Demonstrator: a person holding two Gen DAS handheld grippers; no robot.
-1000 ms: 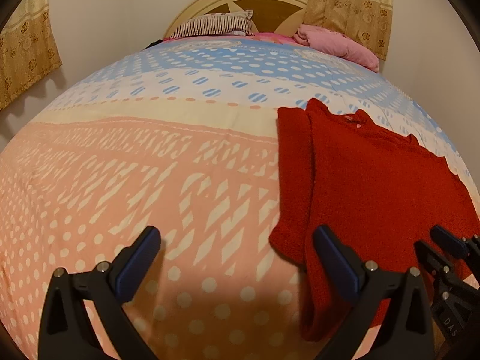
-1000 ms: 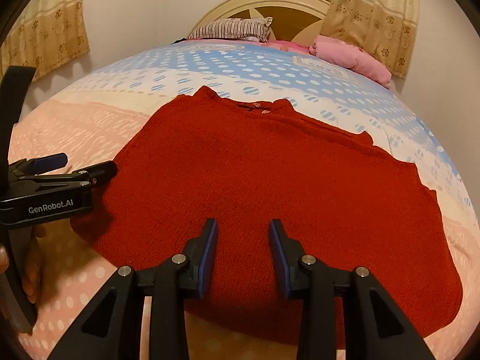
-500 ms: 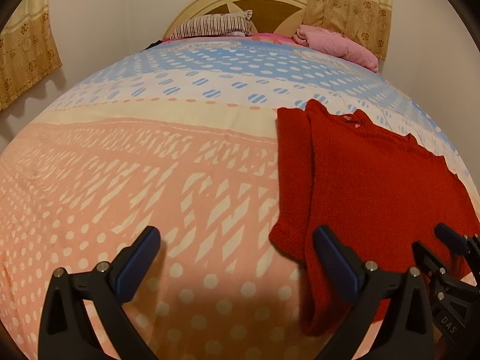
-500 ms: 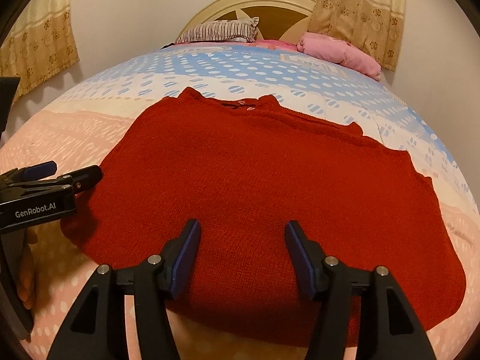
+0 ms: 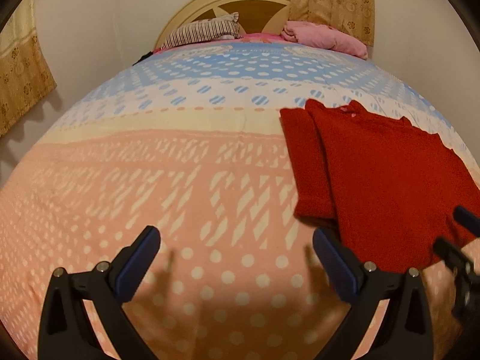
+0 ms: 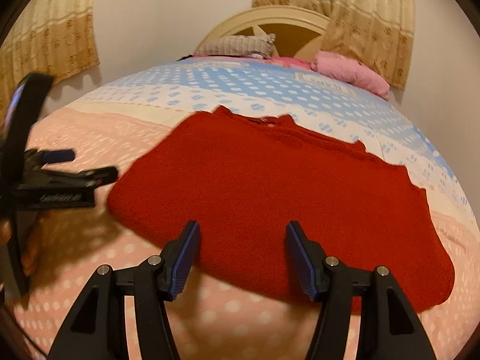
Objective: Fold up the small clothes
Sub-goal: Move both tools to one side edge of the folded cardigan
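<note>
Your left gripper [image 5: 235, 249] gapes wide over bare peach dotted bedspread [image 5: 180, 180] and your right gripper [image 6: 241, 250] hangs released above the near hem of the flat red knitted sweater [image 6: 270, 192], its 1 sleeve folded alongside.

Patterned bed [image 5: 186, 180], red sweater [image 6: 270, 186] flat (possibly folded), pillows [image 5: 201, 31]

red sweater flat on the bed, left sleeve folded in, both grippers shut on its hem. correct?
Not quite: neither gripper holds the hem. The right wrist view shows the right gripper open, its fingers spread above the red sweater's near edge with nothing pinched; the left wrist view shows the left gripper open over bare bedspread. The sweater does lie flat with one sleeve folded in.
</note>
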